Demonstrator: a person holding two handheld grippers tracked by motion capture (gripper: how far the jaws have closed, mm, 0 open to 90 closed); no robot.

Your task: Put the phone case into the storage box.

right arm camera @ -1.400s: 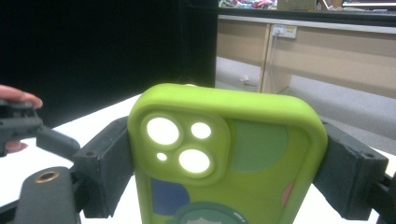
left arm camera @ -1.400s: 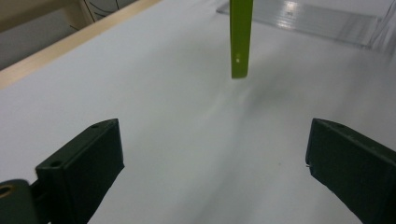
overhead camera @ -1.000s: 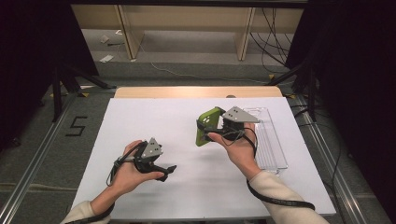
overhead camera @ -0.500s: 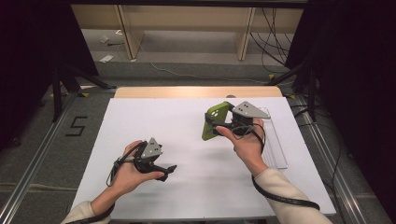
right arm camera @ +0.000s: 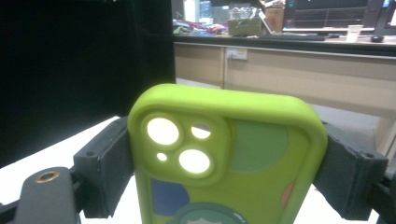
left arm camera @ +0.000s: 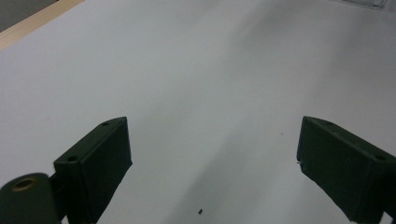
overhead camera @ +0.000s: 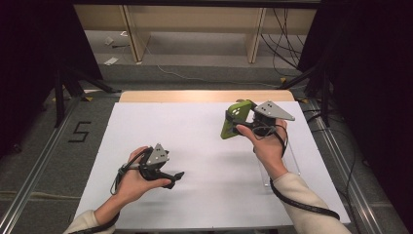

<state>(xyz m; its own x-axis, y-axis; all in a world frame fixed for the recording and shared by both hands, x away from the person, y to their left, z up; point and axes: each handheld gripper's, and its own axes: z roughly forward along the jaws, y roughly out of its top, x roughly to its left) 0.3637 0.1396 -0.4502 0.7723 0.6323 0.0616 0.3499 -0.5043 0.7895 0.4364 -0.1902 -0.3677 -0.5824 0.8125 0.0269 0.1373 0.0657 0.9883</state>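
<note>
One raised right hand (overhead camera: 267, 146) clamps phone case (overhead camera: 233, 119).

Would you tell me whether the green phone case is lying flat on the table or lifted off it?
Lifted: the right gripper clamps the case by its sides, above the table.

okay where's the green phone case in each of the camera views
High view: the green phone case is right of centre, lifted above the white table, clamped in the right gripper.
Right gripper view: it sits centre, pinched between the two black jaws.
Left gripper view: not in it.
Shared landmark: the white table.
</note>
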